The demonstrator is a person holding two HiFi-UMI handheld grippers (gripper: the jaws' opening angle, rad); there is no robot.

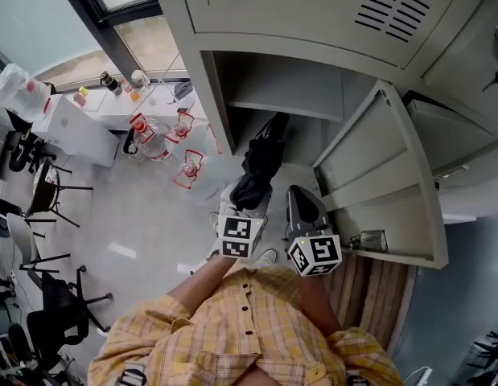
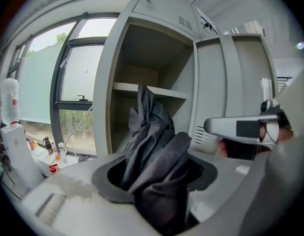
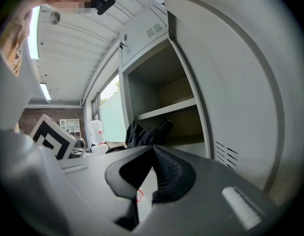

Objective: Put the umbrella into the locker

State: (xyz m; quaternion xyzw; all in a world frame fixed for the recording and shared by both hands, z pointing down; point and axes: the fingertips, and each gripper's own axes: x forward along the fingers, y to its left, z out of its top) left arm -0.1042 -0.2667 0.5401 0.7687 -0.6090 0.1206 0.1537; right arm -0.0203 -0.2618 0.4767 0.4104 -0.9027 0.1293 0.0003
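Note:
My left gripper (image 1: 247, 198) is shut on a folded black umbrella (image 1: 261, 158), whose crumpled fabric bulges up between the jaws (image 2: 152, 151). The umbrella's far end points into the open grey locker (image 1: 290, 87), just below its inner shelf (image 2: 148, 90). The locker door (image 1: 385, 175) stands swung out to the right. My right gripper (image 1: 305, 209) hangs beside the left one, in front of the door, with its pads together and nothing in them (image 3: 152, 154). In the right gripper view the umbrella (image 3: 144, 133) shows beyond the jaws, in front of the locker's opening.
Water bottles in red carriers (image 1: 164, 145) stand on the floor left of the locker. A white table with a large water jug (image 1: 17, 92) and several black chairs (image 1: 49, 185) fill the left side. Closed locker doors (image 1: 313, 10) sit above the open one.

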